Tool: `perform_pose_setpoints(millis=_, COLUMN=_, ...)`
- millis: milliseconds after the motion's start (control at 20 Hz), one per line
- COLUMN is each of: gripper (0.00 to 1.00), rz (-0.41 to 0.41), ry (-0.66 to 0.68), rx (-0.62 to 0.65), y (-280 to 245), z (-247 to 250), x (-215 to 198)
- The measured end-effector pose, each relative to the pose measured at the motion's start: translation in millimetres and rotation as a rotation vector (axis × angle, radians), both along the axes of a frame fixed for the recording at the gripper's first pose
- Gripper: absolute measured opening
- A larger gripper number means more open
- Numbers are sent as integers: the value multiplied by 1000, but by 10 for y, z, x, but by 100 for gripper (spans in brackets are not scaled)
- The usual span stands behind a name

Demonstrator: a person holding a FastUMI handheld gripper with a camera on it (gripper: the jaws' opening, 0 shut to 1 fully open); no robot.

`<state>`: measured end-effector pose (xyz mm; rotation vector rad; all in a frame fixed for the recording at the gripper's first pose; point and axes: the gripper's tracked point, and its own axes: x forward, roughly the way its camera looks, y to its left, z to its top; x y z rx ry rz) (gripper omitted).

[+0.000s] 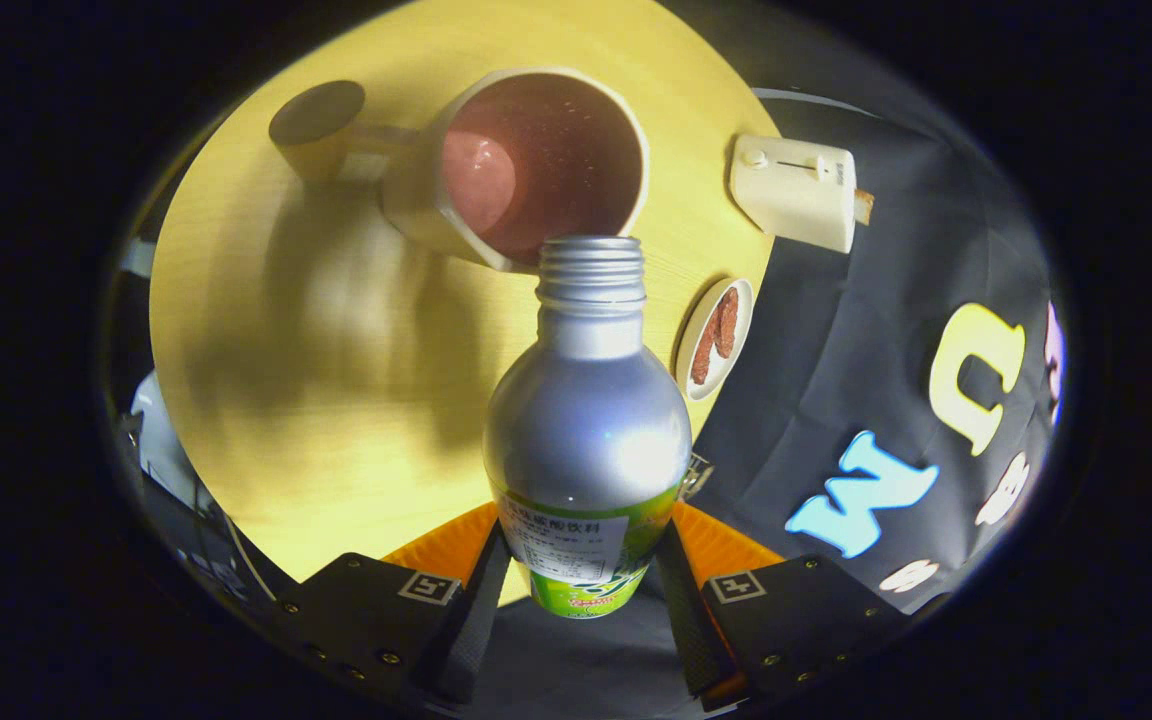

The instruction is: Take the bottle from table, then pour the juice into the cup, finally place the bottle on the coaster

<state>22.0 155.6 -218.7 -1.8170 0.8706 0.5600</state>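
Bottle [586, 440] over cup [536, 165], pinched in gripper [581, 585].

Uncapped, silver with green label, clamped at its lower body between both fingers; mouth at near rim of cup, which holds dark red juice. Round yellow table [336, 350] below. Left of cup: round dark-topped coaster [316, 120]. Right: white box [796, 190] at table edge; nearer, small plate [716, 335] with brown pieces.

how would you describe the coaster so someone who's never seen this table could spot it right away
Start from the round yellow table, then find the cream cup just beyond the mouth of the silver bottle that the gripper clamps. The coaster lies beside the cup, at the end of its handle: a small dark flat disc, unlike the pale oval dish and white box on the cup's other side.
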Motion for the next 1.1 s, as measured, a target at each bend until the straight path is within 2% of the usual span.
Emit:
perform_pose_setpoints(millis=250, gripper=76, rz=-93, ry=17, rx=180, y=-36, z=-179, x=-60)
perform_pose_setpoints(millis=550, gripper=76, rz=-229, ry=63, rx=462, y=36, z=-361, x=-185)
perform_pose_setpoints(millis=750, gripper=76, rz=-338, ry=93, rx=710, y=183, z=-376, x=-252)
perform_pose_setpoints(millis=1100, gripper=76, rz=-432, ry=89, rx=960, y=255, z=-354, x=-98)
